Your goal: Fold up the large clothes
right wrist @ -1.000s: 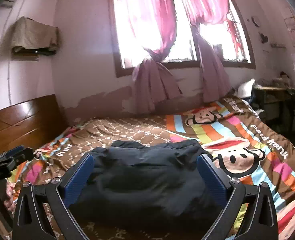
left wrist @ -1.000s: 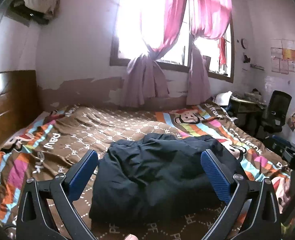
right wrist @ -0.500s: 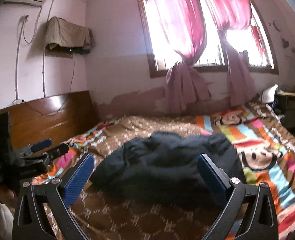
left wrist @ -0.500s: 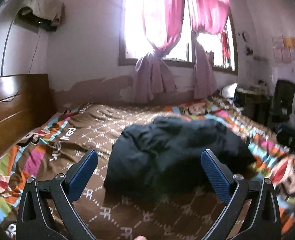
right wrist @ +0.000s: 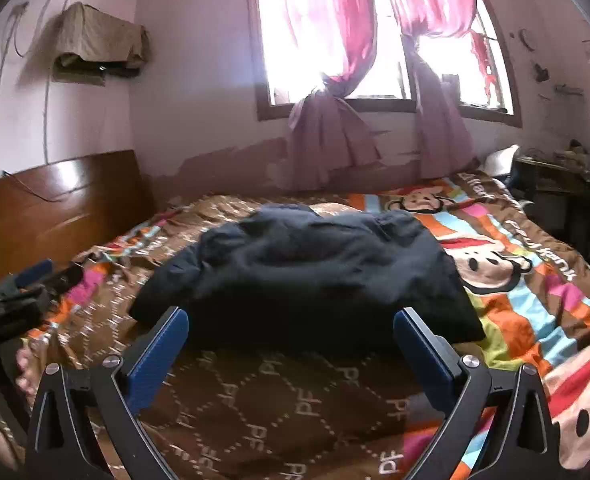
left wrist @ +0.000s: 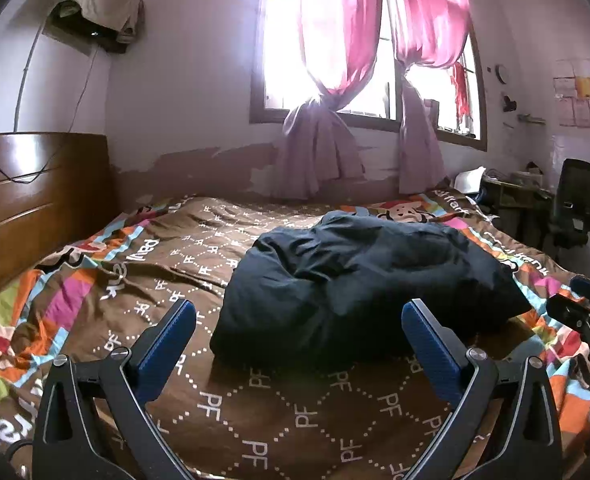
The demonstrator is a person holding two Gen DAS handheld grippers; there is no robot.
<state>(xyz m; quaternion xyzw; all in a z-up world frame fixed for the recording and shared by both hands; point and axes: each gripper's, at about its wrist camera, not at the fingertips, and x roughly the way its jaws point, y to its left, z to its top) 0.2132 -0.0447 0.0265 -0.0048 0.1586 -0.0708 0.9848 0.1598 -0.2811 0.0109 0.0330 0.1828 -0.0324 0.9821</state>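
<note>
Black-framed left tool [left wrist: 299,332] and right tool [right wrist: 291,338], blue ribbed pads, silver screws.

Sunlit window [left wrist: 359,52], pink curtains [left wrist: 335,28], wooden headboard [left wrist: 35,200].

One dark padded jacket [left wrist: 359,280] lies on one bed under one patterned bedspread [left wrist: 167,264]; two grippers, left gripper [left wrist: 298,334] and right gripper [right wrist: 291,340]; one wooden headboard [left wrist: 35,196] at the left; two pink curtains [left wrist: 327,60] at the far window; one black chair [left wrist: 575,200] far right
</note>
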